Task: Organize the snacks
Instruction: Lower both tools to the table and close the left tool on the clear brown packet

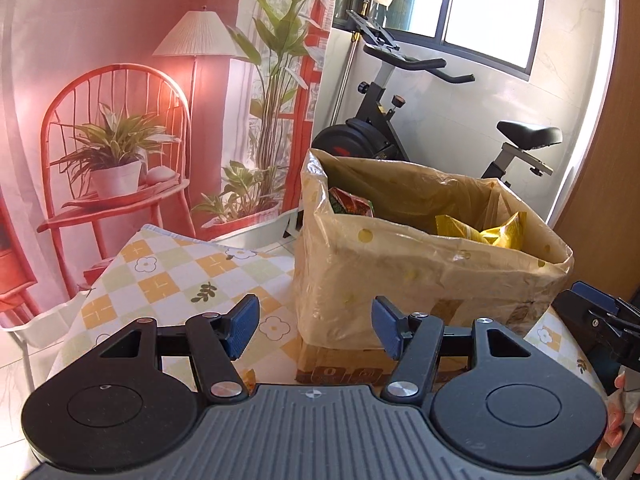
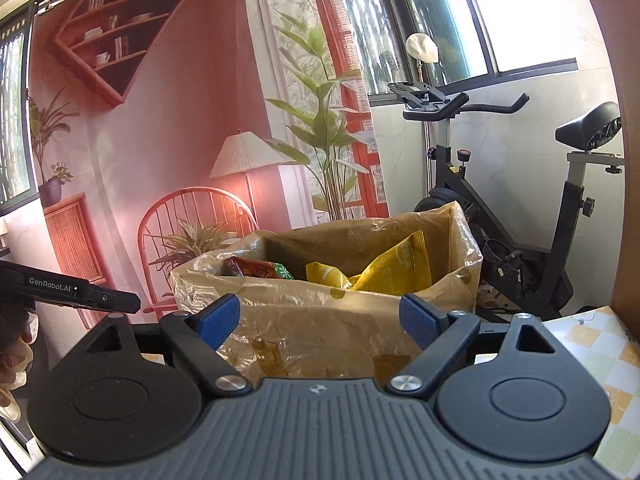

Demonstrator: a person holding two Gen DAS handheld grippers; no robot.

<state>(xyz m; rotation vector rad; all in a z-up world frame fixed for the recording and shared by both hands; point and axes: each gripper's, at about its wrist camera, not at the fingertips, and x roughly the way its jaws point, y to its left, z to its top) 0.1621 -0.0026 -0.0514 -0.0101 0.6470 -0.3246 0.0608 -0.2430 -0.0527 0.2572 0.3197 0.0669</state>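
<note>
A cardboard box lined with a yellow plastic bag (image 1: pixel 400 272) stands on the checked tablecloth (image 1: pixel 168 276); it also shows in the right wrist view (image 2: pixel 320 320). Inside lie a red-green snack packet (image 1: pixel 352 202) (image 2: pixel 260 269) and yellow snack packets (image 1: pixel 488 230) (image 2: pixel 392 268). My left gripper (image 1: pixel 316 326) is open and empty, just in front of the box's near wall. My right gripper (image 2: pixel 320 320) is open and empty, facing the box front. The right gripper shows at the left view's right edge (image 1: pixel 600 316), and the left gripper at the right view's left edge (image 2: pixel 80 296).
An exercise bike (image 1: pixel 400 120) (image 2: pixel 520 208) stands behind the box under the window. A printed backdrop with a red chair, lamp and plants (image 1: pixel 120 120) hangs at the left. A wooden panel (image 1: pixel 608 184) is at the right. The table edge lies at the left (image 1: pixel 60 336).
</note>
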